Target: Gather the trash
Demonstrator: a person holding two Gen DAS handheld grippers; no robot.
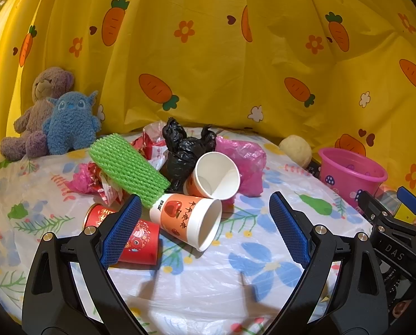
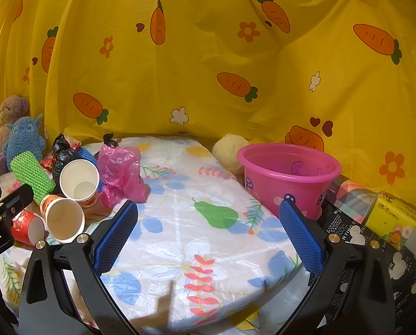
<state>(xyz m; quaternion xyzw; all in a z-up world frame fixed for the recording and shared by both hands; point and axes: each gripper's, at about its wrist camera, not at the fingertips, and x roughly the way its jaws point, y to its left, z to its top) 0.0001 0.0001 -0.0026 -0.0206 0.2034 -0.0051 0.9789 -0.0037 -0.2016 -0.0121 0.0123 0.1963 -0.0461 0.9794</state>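
Trash lies heaped on the flowered table cover [image 1: 263,265]: two orange paper cups [image 1: 185,220] [image 1: 216,176], a red cup [image 1: 140,240], a green foam net [image 1: 129,170], a black bag [image 1: 185,150], a pink plastic bag [image 1: 247,162] and red wrappers [image 1: 152,145]. My left gripper [image 1: 205,196] is open just short of the lying orange cup, holding nothing. A pink bucket [image 2: 289,178] stands at the table's right edge. The right gripper [image 2: 208,203] hangs open over bare cover, left of the bucket and right of the pink bag [image 2: 121,173].
Two plush toys [image 1: 40,111] [image 1: 71,122] sit at the back left against the yellow carrot curtain [image 1: 235,69]. A pale ball [image 2: 228,153] rests behind the bucket. A yellow tissue pack [image 2: 389,217] and a black printed box [image 2: 361,240] lie right of the table.
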